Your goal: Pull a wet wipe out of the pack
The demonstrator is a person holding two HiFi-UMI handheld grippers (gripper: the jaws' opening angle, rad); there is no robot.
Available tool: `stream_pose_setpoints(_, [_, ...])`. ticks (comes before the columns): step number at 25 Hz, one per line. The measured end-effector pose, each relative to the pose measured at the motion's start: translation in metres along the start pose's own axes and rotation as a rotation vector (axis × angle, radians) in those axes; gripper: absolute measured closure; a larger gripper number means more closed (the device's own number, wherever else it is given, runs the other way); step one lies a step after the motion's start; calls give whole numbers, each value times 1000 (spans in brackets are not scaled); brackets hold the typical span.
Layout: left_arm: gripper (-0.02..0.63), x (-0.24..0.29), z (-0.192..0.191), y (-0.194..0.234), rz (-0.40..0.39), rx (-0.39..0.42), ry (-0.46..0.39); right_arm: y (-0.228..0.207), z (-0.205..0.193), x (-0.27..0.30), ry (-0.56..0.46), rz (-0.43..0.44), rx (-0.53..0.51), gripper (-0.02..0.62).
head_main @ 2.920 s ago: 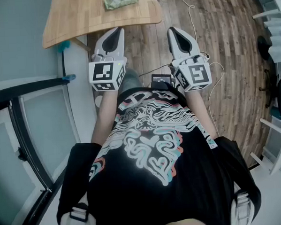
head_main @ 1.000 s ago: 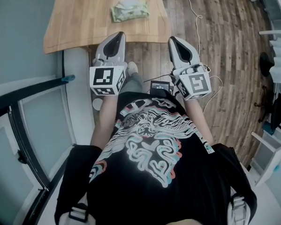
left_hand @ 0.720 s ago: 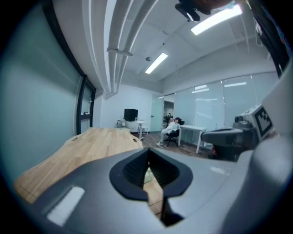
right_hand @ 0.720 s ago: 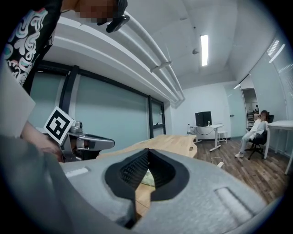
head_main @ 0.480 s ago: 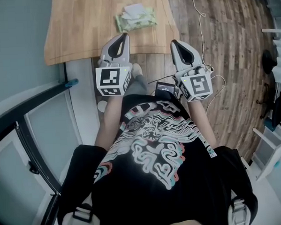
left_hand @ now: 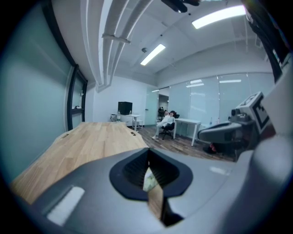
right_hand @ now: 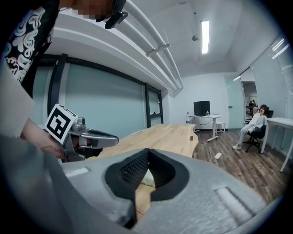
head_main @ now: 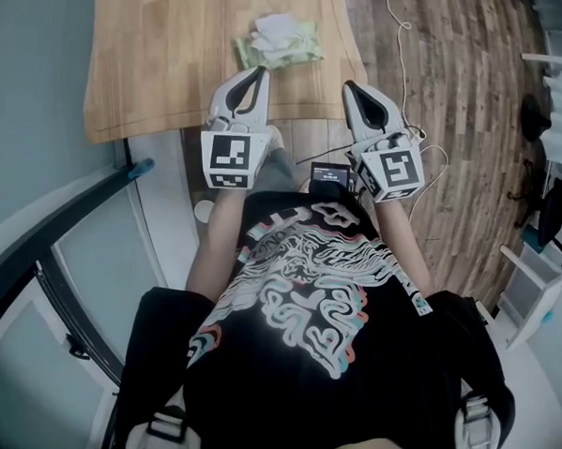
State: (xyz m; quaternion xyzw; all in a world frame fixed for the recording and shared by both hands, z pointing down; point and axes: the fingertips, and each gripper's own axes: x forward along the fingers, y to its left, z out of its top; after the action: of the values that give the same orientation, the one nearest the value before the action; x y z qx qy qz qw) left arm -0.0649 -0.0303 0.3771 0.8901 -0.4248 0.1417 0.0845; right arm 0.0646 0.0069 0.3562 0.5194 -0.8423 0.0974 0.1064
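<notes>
Both grippers are closed and empty.

Left gripper [head_main: 256, 73]: I see the jaws fully together in the left gripper view, nothing clamped. A thin slit below the tips shows table wood and a sliver of something pale beyond. Its tip sits over the near edge of the wooden table [head_main: 159, 56], pointing at the left end of the pack, close to it but not touching.

Right gripper [head_main: 353, 86]: in the right gripper view the jaws are also together, nothing between the pads. Its tip is at the table's near right corner, to the right of the pack and apart from it.

Wet wipes pack [head_main: 281, 45]: pale green, lying flat on the table near the near edge, ahead of and between the two grippers, nearer the left one. A white wet wipe [head_main: 275, 26] sticks up crumpled from its top. I can't tell whether the flap is open.

Each gripper carries its marker cube [head_main: 229, 159] at the rear, held in front of my torso. A small black device [head_main: 329, 177] sits at waist level between the arms.

Wood plank floor [head_main: 454, 116] lies to the right, with a white cable [head_main: 397, 25] trailing across it. A person is seated [left_hand: 165, 122] far back in the room by a white desk.
</notes>
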Motion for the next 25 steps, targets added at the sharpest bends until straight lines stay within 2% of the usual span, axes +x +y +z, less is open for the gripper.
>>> stream_pose_setpoints(7, [617, 7, -9, 9, -35, 20, 12, -8, -6, 18, 25, -56, -14, 595])
stream_pose_setpoints(17, [617, 15, -3, 26, -46, 22, -3, -1, 11, 24, -13, -43, -36, 595])
stream_pose_setpoints(25, [617, 19, -2, 23, -53, 25, -13, -1, 3, 27, 5, -41, -30, 595])
